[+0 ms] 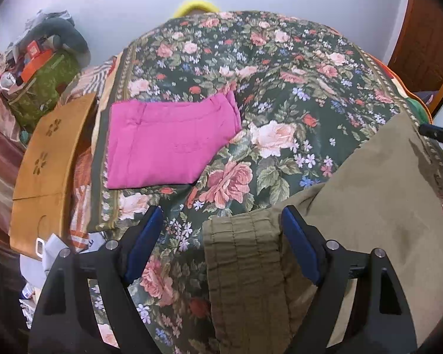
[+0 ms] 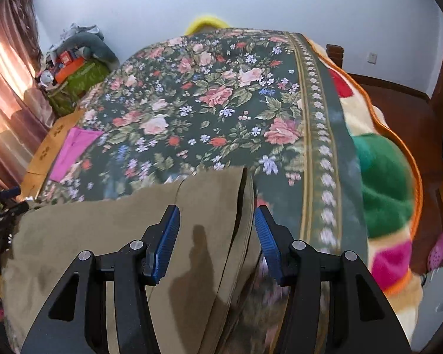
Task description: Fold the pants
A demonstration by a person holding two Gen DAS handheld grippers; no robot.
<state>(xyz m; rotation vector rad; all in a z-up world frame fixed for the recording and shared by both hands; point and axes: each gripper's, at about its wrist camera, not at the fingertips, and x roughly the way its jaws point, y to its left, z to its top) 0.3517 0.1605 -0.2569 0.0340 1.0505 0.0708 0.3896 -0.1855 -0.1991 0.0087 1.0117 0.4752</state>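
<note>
- While both tools hang over the bed (image 1: 280,67), each shows its 2 blue-padded fingers spread wide, released and grasping nothing.
- Left tool (image 1: 221,242): its jaws stand far apart; the gathered waistband end of the olive pants (image 1: 369,194) lies between them, nearer the right finger (image 1: 298,244), which overlaps the cloth's edge in the view. Whether that pad actually touches the fabric cannot be told. The left finger (image 1: 144,242) hangs over bare floral bedspread (image 1: 280,135).
- Right tool (image 2: 217,242): also wide open; the hem end of the olive pants (image 2: 162,221) lies between and under its fingers, with the layered leg edge running up just inside the right finger (image 2: 267,242). Contact cannot be judged here either.
- Olive pants: spread flat across the near part of the bedspread, waistband at the left tool, leg ends at the right tool.
- Folded pink pants (image 1: 168,141) rest on the bedspread well apart from the left tool, near the bed's left edge, beside a brown cardboard box (image 1: 44,171).
- A multicoloured blanket (image 2: 381,183) shows beyond the bedspread's bordered edge on the right.
</note>
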